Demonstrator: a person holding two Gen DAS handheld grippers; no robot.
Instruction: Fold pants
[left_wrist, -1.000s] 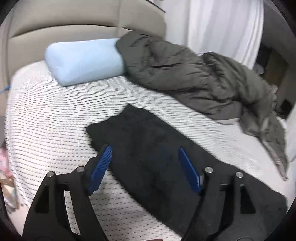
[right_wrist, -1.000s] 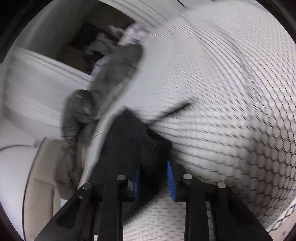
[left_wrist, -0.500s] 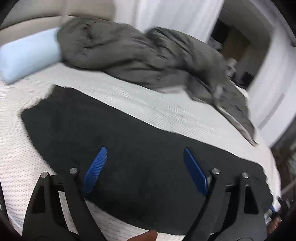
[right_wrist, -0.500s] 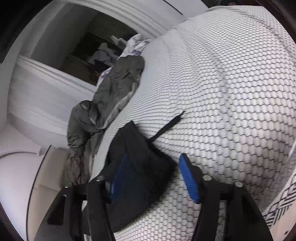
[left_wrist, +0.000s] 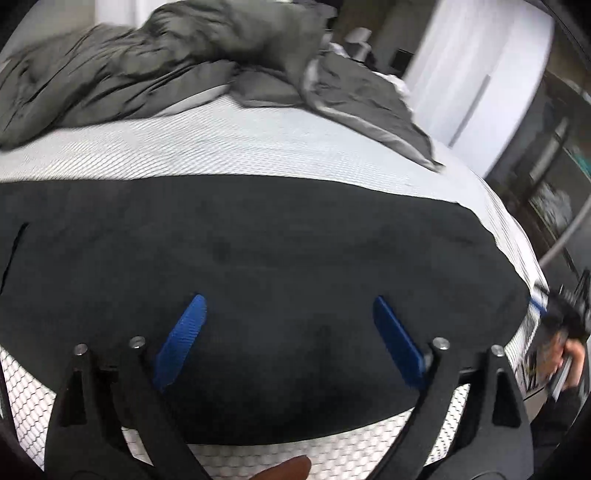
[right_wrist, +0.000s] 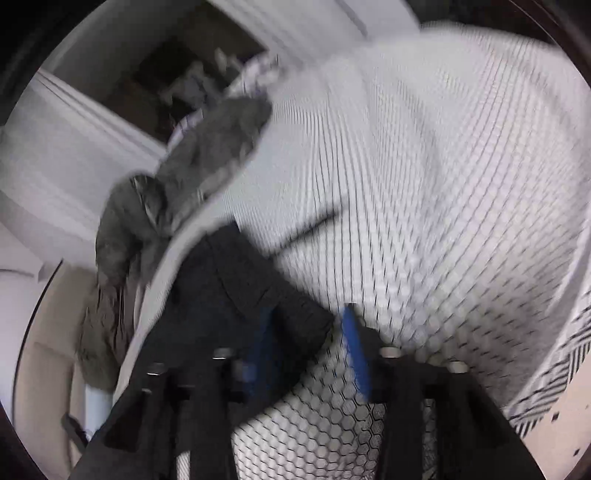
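Pants (left_wrist: 258, 258) lie flat, long axis across frame, under the spread-wide, empty left hand-held gripper (left_wrist: 290, 334); right hand-held gripper (right_wrist: 308, 343) half-closing around their end.

The pants (left_wrist: 280, 258) lie flat across the bed (left_wrist: 258, 147), spanning the left wrist view from left to right. The quilt (left_wrist: 166, 66) is bunched on the bed behind the pants, apart from them. The left claw (left_wrist: 288, 332) stands over the pants' near half. The right claw (right_wrist: 310, 350) straddles one pants corner at the bed's edge.
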